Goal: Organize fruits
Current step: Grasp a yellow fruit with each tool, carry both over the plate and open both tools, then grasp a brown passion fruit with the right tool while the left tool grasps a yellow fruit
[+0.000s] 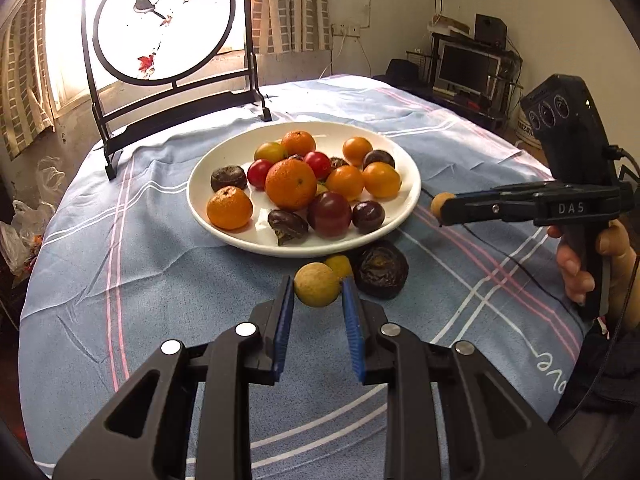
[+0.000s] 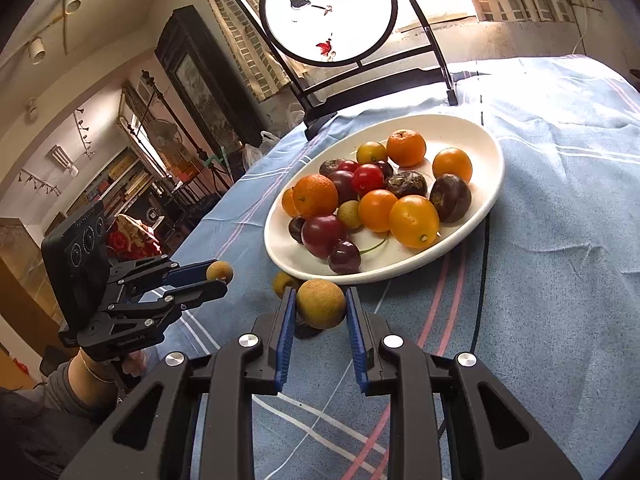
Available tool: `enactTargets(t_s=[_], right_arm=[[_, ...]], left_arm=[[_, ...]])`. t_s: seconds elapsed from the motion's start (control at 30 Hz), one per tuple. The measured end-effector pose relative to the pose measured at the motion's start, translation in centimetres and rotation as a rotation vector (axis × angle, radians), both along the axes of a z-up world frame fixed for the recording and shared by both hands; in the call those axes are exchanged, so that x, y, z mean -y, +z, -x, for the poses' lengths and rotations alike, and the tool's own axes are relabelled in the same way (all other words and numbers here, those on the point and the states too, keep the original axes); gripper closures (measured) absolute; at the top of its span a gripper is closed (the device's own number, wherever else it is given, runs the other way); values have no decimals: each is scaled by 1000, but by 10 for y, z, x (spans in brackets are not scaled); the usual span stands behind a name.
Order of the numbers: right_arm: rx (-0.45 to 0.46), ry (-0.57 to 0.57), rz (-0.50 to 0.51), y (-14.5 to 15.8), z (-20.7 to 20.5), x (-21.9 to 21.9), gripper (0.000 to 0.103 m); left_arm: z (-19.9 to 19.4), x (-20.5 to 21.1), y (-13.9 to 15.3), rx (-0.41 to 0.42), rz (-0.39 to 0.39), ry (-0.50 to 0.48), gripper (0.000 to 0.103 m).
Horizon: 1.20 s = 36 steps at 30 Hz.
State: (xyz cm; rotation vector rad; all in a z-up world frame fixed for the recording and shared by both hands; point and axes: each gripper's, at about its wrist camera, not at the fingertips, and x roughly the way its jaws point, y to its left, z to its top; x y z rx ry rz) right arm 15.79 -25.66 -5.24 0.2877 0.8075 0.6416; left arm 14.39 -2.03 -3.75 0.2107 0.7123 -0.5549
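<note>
A small tan longan (image 1: 317, 285) is clamped between the blue pads of the left gripper (image 1: 318, 292), at their very tips, and is held clear of the blue plaid tablecloth (image 1: 120, 272), just short of the near rim of the white plate (image 1: 412, 184). A second longan (image 2: 321, 303) is pinched in the same way at the tips of the right gripper (image 2: 321, 308), whose blue pads (image 2: 289, 320) are pressed against its two sides; in the left wrist view this fruit is seen as a small round shape at the end of the right gripper's closed fingers, off the right edge of the plate. On the cloth beside the plate's near rim, two fruits are left lying: a yellowish longan (image 1: 340, 266) and, touching it, a dark wrinkled passion fruit (image 1: 380, 270), both just beyond the left gripper's load. The plate is filled with tangerines (image 1: 291, 184), smooth orange kumquats (image 1: 381, 179), red cherry tomatoes (image 1: 260, 173), dark plums (image 1: 329, 214) and more shrivelled passion fruit (image 1: 228, 177). The right gripper's handle is gripped by a hand (image 1: 588, 264). A dark wooden stand with a round painted screen (image 1: 164, 20) is set behind the plate.
</note>
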Motion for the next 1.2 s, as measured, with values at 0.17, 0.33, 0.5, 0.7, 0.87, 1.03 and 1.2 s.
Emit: enactTargets(t_s=[0.17, 0.33, 0.5, 0.7, 0.87, 1.03, 1.2], right_arm=[[67, -1, 47, 35, -20, -7, 78], [105, -26, 89, 59, -64, -14, 78], [97, -70, 154, 48, -93, -18, 65], [120, -84, 152, 48, -66, -10, 61], [104, 29, 240, 31, -12, -35, 56], [111, 97, 464, -2, 10, -81, 43], [18, 70, 470, -17, -11, -91, 42]], left_arm=[[-27, 4, 35, 36, 57, 14, 79], [-83, 15, 46, 10, 97, 57, 79], [-129, 20, 30, -76, 111, 116, 67], [-103, -2, 31, -68, 148, 143, 47], [-50, -9, 13, -65, 46, 106, 34], [-19, -6, -14, -100, -57, 72, 34], [-10, -1, -25, -112, -85, 50, 34]])
